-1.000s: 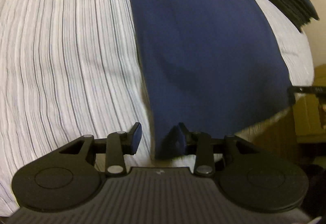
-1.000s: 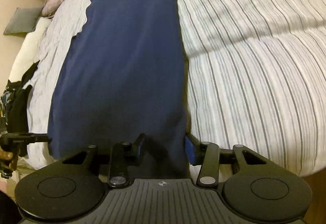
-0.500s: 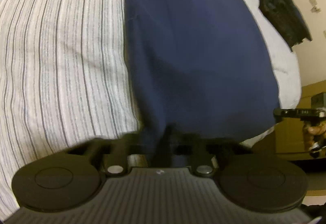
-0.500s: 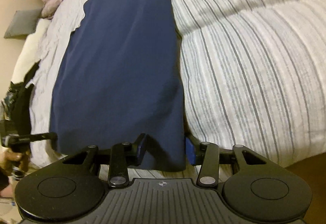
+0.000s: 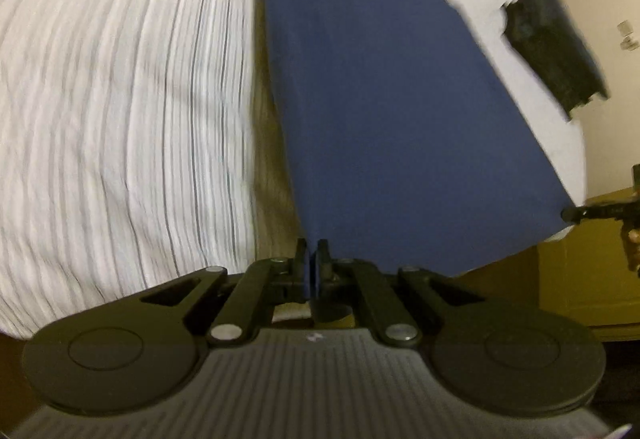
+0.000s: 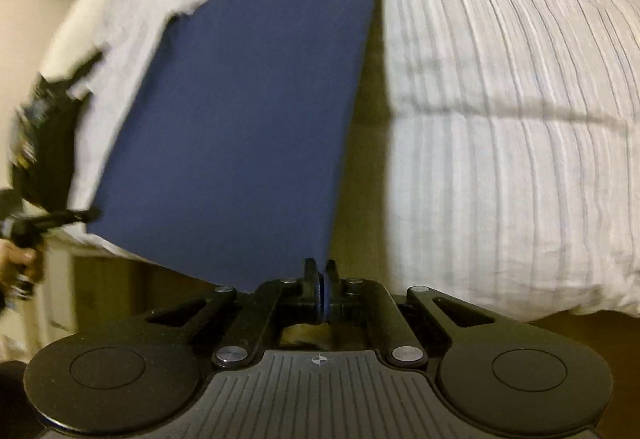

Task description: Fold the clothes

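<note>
A long navy blue garment (image 5: 384, 111) stretches away from me over a bed, its near end lifted off the sheet. My left gripper (image 5: 312, 251) is shut on the garment's near left corner. In the right wrist view the same garment (image 6: 248, 111) hangs taut, and my right gripper (image 6: 320, 271) is shut on its near right corner. The far end of the cloth still lies on the bed. Each gripper's tip shows at the edge of the other view: the right one (image 5: 576, 213), the left one (image 6: 76, 217).
The bed has a white striped cover (image 5: 120, 119) (image 6: 512, 119). A stack of dark folded clothes (image 5: 554, 51) lies at its far corner. Dark items (image 6: 36, 143) sit at the bed's left edge, a hand (image 6: 20, 263) shows there, and a yellow-brown cabinet (image 5: 592, 279) stands beside the bed.
Both grippers went from open around the garment's near corners to shut on them. They then lifted the near edge up off the bed, pulling the cloth taut.
</note>
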Tool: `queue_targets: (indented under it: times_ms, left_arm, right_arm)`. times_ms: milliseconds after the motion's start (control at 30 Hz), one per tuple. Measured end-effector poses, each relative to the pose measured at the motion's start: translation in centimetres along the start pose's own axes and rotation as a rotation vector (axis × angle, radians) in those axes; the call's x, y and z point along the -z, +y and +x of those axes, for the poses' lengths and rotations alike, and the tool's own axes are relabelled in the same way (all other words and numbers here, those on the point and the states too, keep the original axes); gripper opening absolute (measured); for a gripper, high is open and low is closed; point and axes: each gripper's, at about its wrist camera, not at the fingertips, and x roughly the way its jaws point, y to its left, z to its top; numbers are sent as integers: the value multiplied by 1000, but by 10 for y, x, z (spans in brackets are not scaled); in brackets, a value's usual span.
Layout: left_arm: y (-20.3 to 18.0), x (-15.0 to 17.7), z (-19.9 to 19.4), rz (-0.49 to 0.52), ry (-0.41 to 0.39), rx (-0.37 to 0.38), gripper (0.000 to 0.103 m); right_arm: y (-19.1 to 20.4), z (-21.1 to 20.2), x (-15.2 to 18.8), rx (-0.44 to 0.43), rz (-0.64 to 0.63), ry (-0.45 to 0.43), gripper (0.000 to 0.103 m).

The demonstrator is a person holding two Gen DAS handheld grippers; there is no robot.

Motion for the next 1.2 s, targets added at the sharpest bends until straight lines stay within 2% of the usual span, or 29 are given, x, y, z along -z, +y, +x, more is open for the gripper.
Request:
queue_targets:
  times_ms: [133,267,300,333,367,400,533,667,800,933,1133,1200]
  left_arm:
    - [-1,5,16,4,37,-54,0]
    - [-1,10,31,9,75,-108,2]
    - [-1,10,31,13,78,-124,3]
    - [-2,7,25,18,69,-141,5]
    - [-2,2,18,17,55,-153,8]
    - [-2,-3,12,16,41,-165,14]
    - [-22,-30,-5,58,-17,-197,27]
    - [-50,-60,-15,140,-68,-202,44]
    - [-73,-88,-20,194,-122,-201,59]
    - [-87,-118,-21,237,-162,-222,61]
    - [-120,-185,-2,446,-189,-259,65]
    - [-128,-216,13,522,-197,-268,71]
  right_arm:
    - [0,45,3,29,-3,34,1]
    - [-7,41,6,76,89,-26,3]
    - [-6,35,6,101,93,-38,13]
    - [-4,28,6,129,94,-55,50]
    - [-1,20,6,153,90,-83,94]
    - [3,12,4,175,83,-117,99]
    - [14,-17,-7,175,51,-195,98]
    - [44,-20,-37,178,-53,-229,98]
    - [60,-24,-53,131,-145,-246,98]
    - [68,-19,-74,105,-237,-221,98]
    - [77,-12,-139,105,-392,-198,98]
    - [83,-9,-170,127,-444,-206,98]
